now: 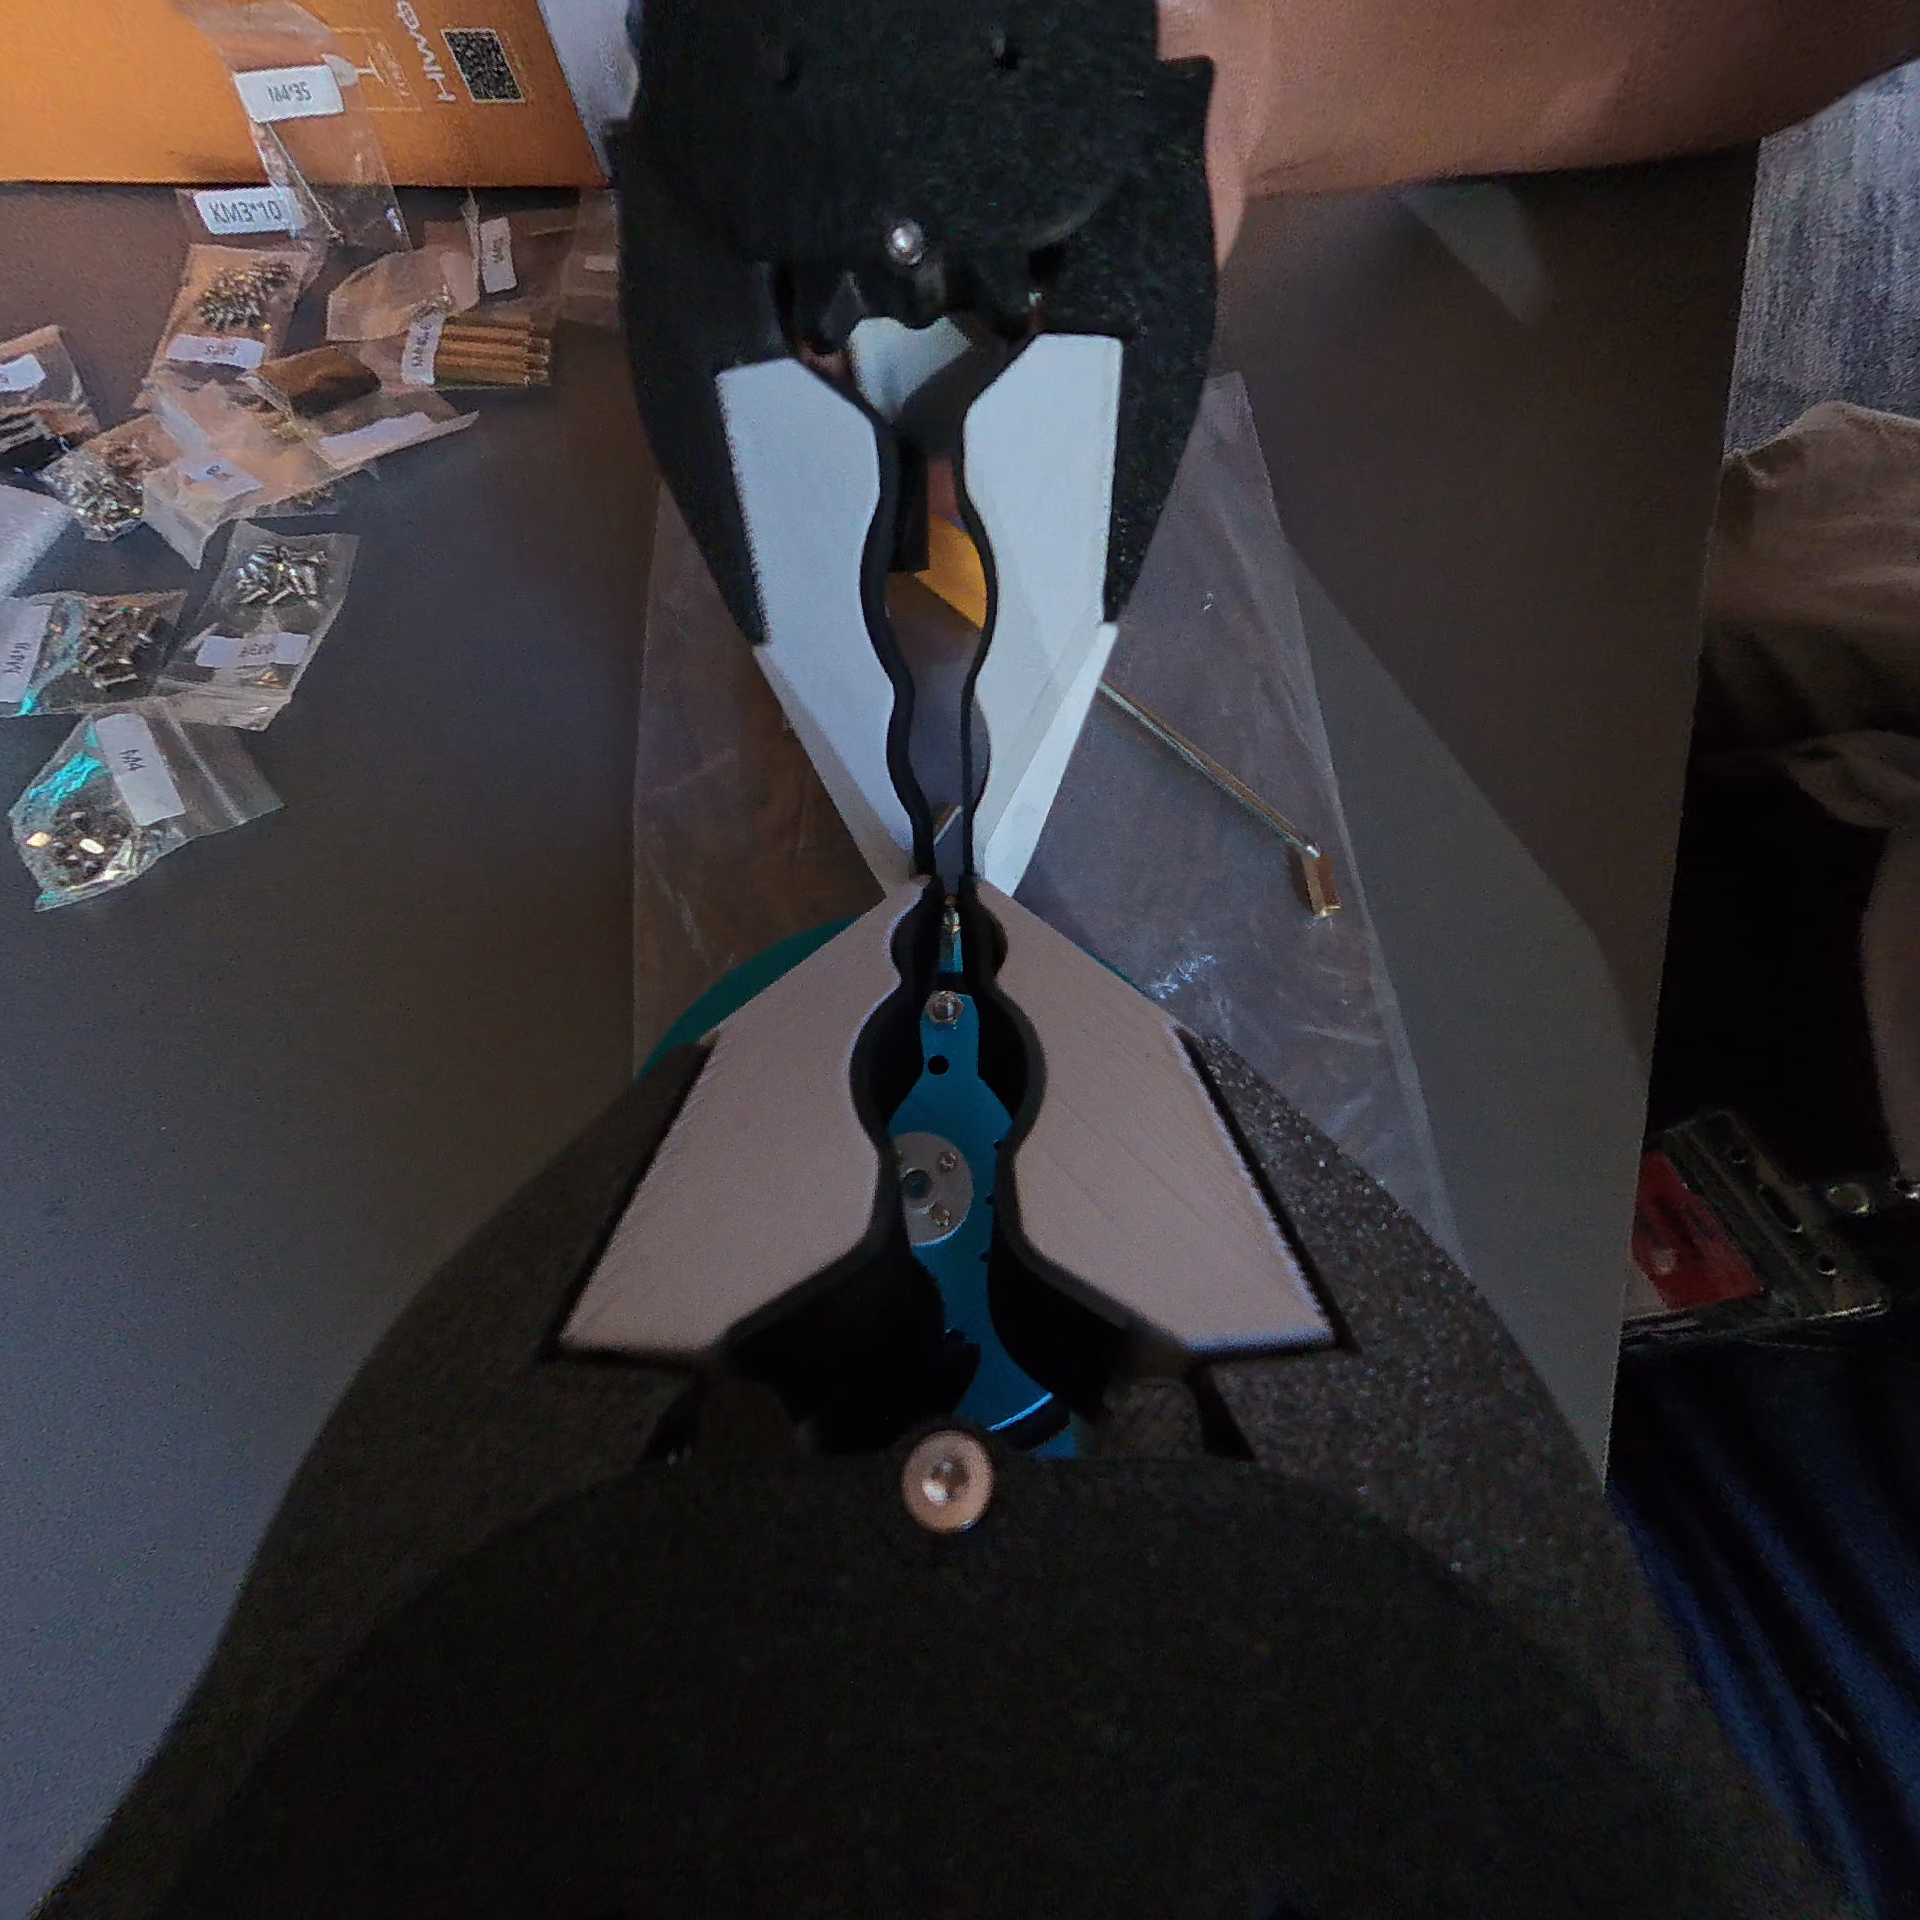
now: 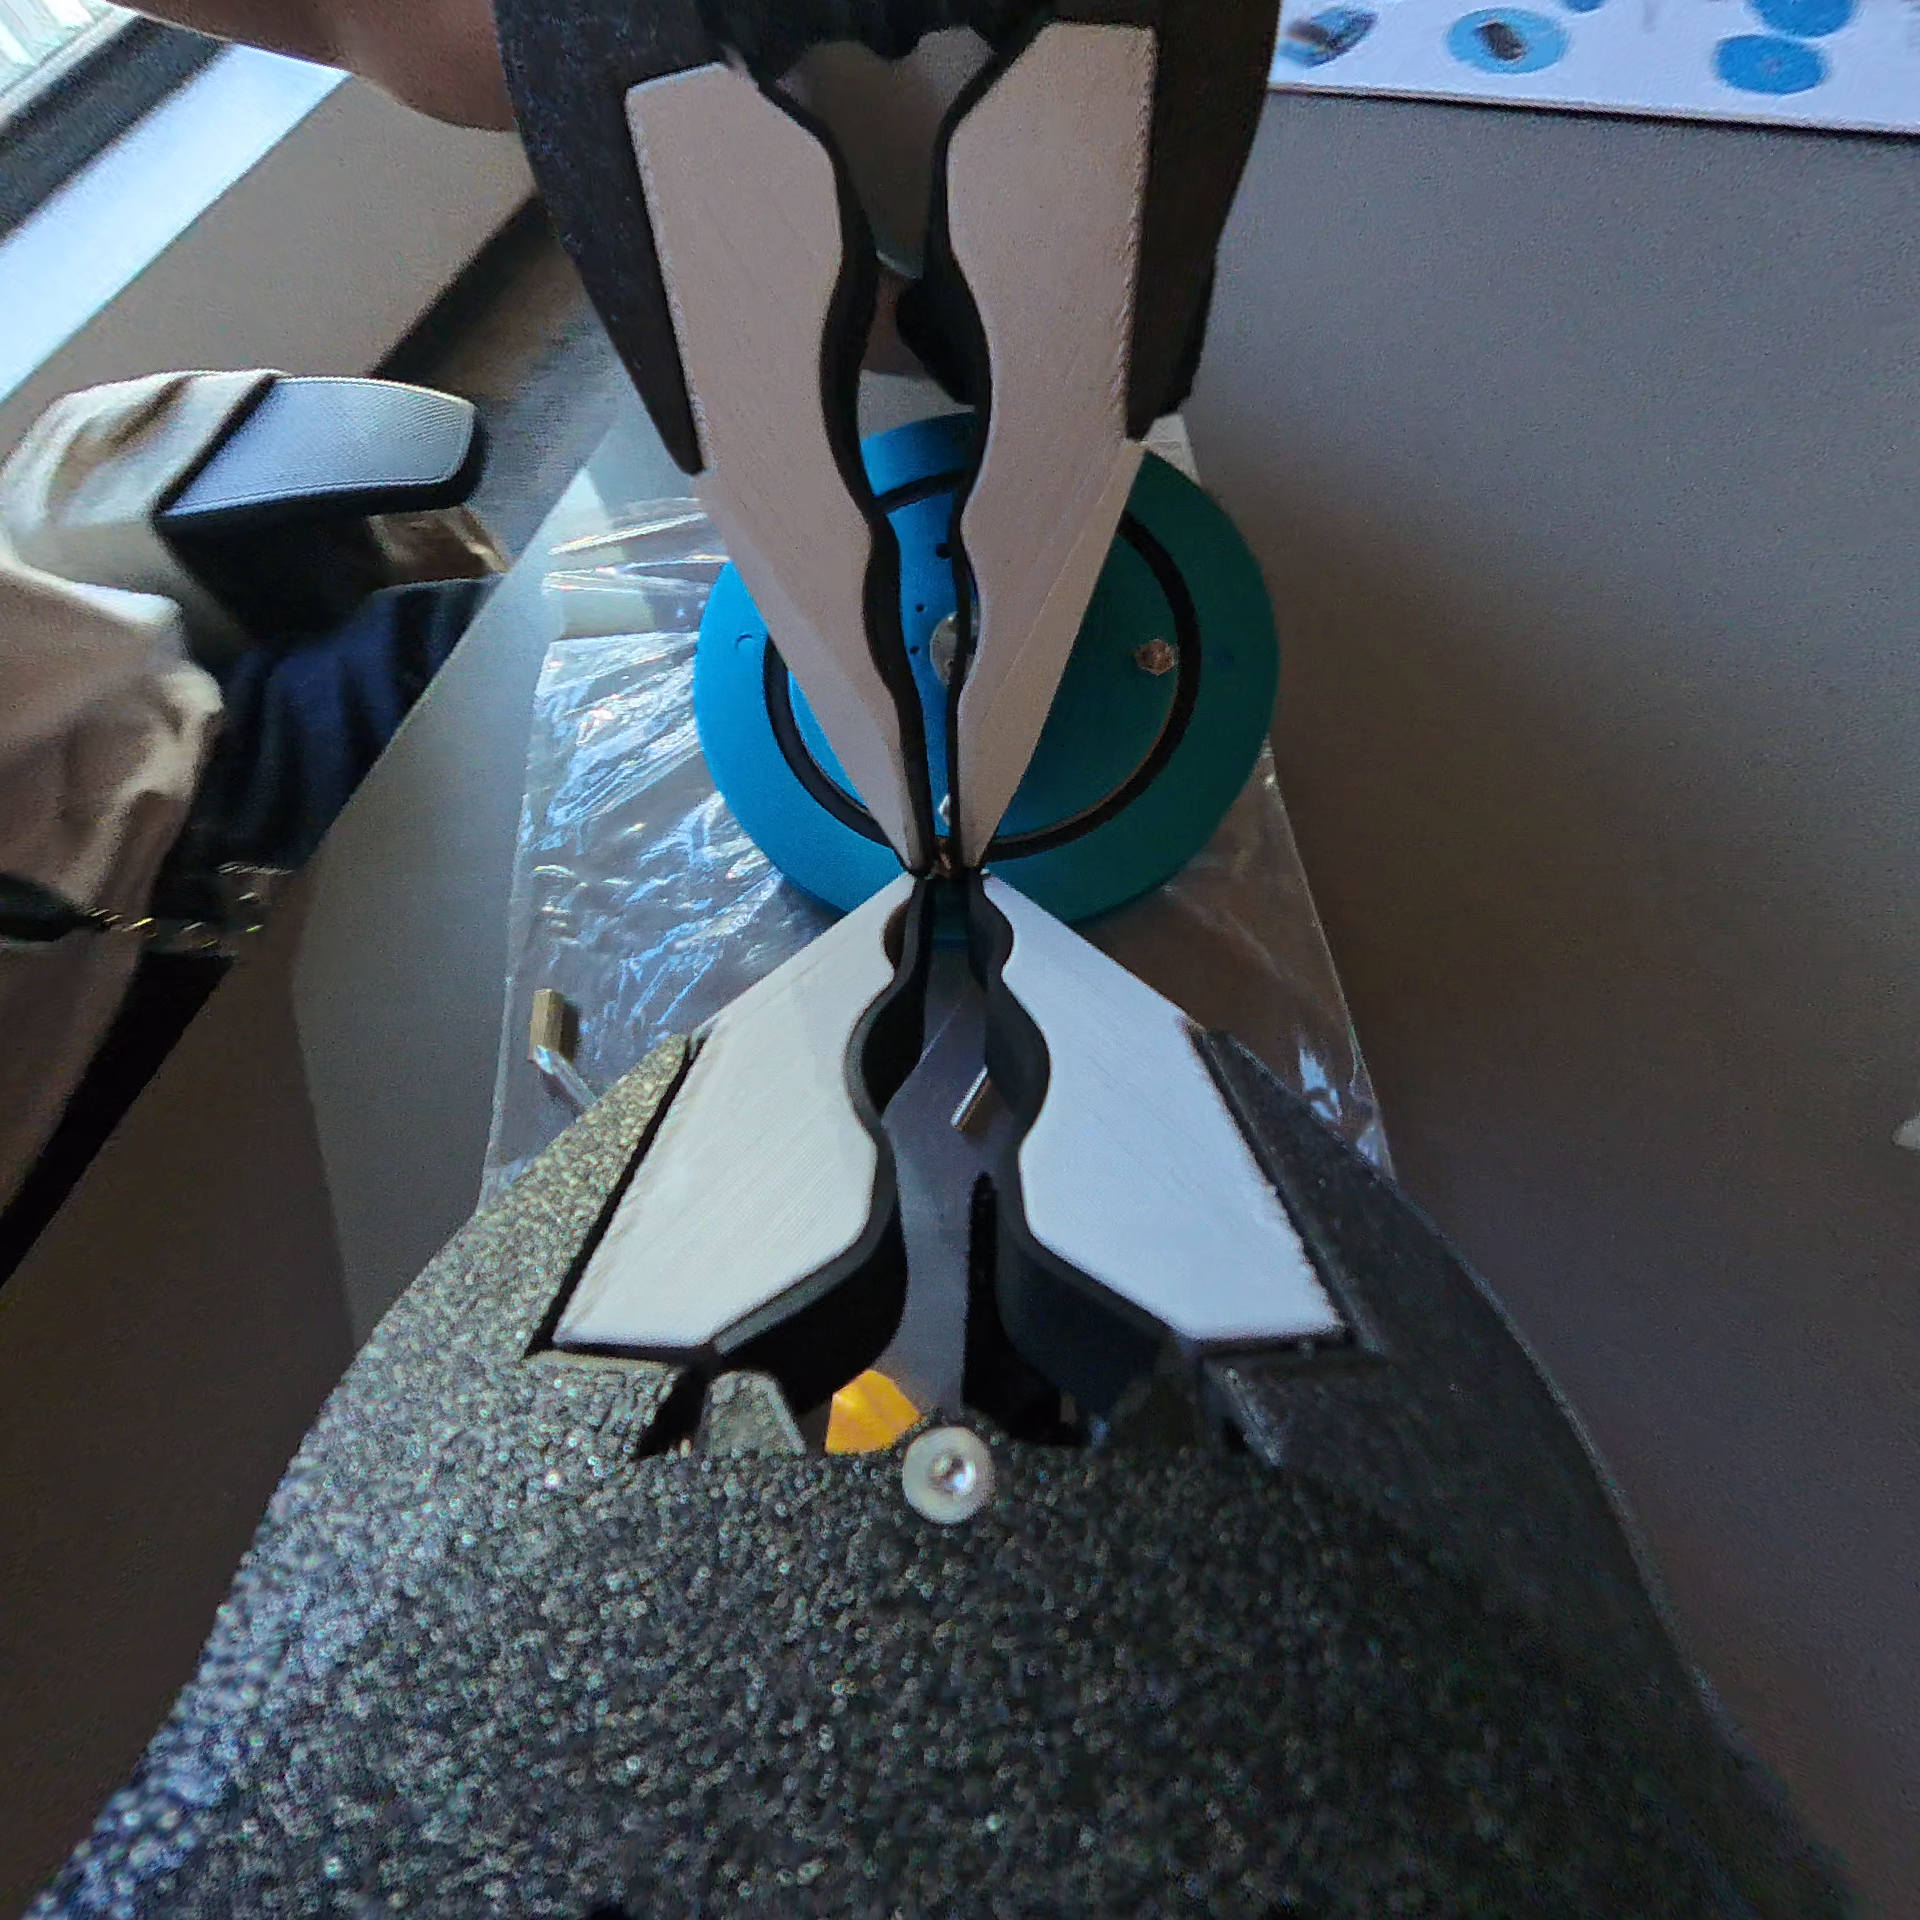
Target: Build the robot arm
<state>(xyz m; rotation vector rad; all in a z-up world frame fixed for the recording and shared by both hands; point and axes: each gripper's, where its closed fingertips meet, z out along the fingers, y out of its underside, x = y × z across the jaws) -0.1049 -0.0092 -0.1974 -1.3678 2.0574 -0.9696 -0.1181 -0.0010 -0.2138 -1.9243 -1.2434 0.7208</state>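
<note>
**Grippers.** The left gripper (image 1: 948,899) and the right gripper (image 2: 948,891) meet tip to tip, pointing at each other along one line. Each pair of jaws is drawn in until only a thin slit remains at the tips. A small brass-coloured piece (image 1: 948,916) shows in that slit where the four tips converge. Whether either pair actually pinches it, or which one, cannot be told (the tips hide the contact).

**Object beneath.** A blue disc (image 2: 743,665) with a black inner ring lies flat directly under the meeting point. In the left wrist view its metal hub shows through the gap between the left jaws. In the right wrist view it lies ahead of the right jaws and beneath the left ones. Its body therefore sits mostly under the left gripper, which is the nearer. A brass nut (image 2: 1153,655) rests on the disc, to the right of the tips in the right wrist view.

**Surroundings.** The disc rests on a clear plastic bag (image 2: 623,831) spread on the grey table (image 1: 416,1039). A thin metal key (image 1: 1216,779) with a brass end lies on the bag, to the right of the left jaws. Bags of screws (image 1: 260,582) lie well off to their left, before an orange box (image 1: 125,94).
</note>
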